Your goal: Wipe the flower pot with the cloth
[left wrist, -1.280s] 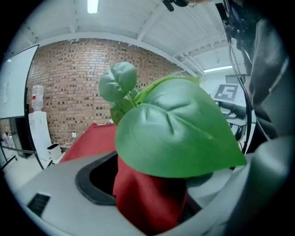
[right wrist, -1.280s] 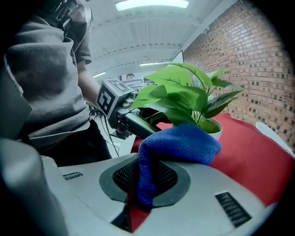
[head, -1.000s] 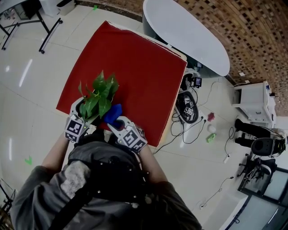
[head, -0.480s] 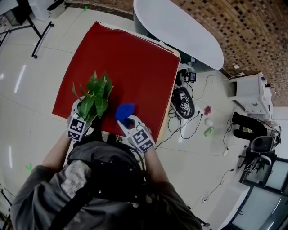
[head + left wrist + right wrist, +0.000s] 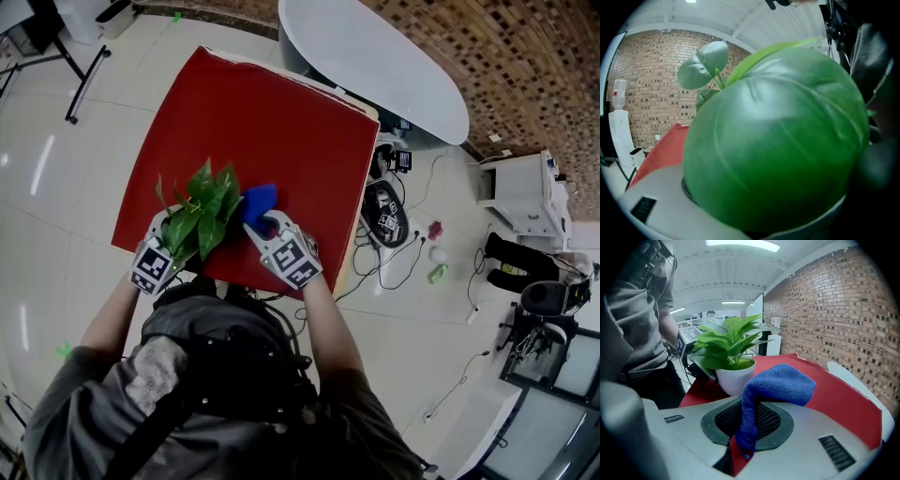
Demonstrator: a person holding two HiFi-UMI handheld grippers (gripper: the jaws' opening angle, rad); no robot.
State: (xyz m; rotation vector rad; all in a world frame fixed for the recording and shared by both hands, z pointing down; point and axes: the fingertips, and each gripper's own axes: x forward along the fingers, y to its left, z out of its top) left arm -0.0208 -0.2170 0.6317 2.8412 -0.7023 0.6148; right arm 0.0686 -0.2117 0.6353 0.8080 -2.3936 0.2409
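A leafy green plant [image 5: 202,214] in a white flower pot [image 5: 736,378] stands near the front edge of the red table [image 5: 281,122]. My right gripper [image 5: 265,223] is shut on a blue cloth [image 5: 780,383], which drapes over its jaws just right of the pot without touching it. My left gripper [image 5: 164,239] is at the pot's left side, and its jaws are closing with the pot between them. One dark finger [image 5: 702,370] lies against the pot wall. A big leaf [image 5: 778,136] fills the left gripper view and hides the pads.
A white oval table [image 5: 375,66] stands beyond the red one. Cables and small gear [image 5: 389,220] lie on the floor to the right, near a white cabinet [image 5: 530,202]. The person's body is close against the table's front edge.
The right gripper carried the blue cloth out to the right of the plant, then away from me along the pot's right side. The left gripper stayed at the pot.
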